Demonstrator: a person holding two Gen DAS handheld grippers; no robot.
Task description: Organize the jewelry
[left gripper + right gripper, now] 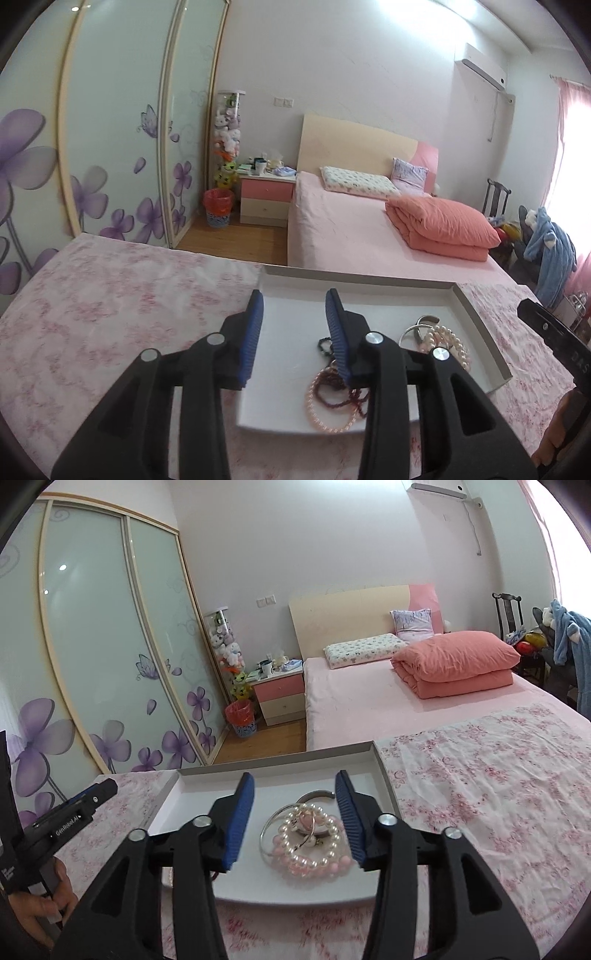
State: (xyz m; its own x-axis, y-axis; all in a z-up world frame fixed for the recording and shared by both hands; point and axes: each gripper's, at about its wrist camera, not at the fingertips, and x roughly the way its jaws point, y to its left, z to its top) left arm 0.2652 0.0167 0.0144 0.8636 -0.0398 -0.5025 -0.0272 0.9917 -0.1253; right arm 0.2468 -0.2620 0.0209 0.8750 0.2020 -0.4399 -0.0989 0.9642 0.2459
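Observation:
A shallow white tray (476, 317) lies on a pink floral cloth. In it lie a pink bead bracelet (325, 410), a dark red bead string (332, 384), a small dark bracelet (325, 345), a white pearl bracelet (456, 341) and a silver bangle (415, 328). My left gripper (295, 314) is open and empty above the tray's left half. My right gripper (295, 794) is open and empty above the pearl bracelet (314, 845), a pink bead bracelet (314, 867) and the silver bangle (273, 823) in the tray (384, 771).
The floral cloth (110, 306) covers the work surface. Beyond it stand a pink bed (351, 229) with a folded coral quilt (439, 229), a nightstand (266, 195), a red bin (218, 208) and sliding wardrobe doors (110, 147). The other gripper shows at the right edge (554, 332).

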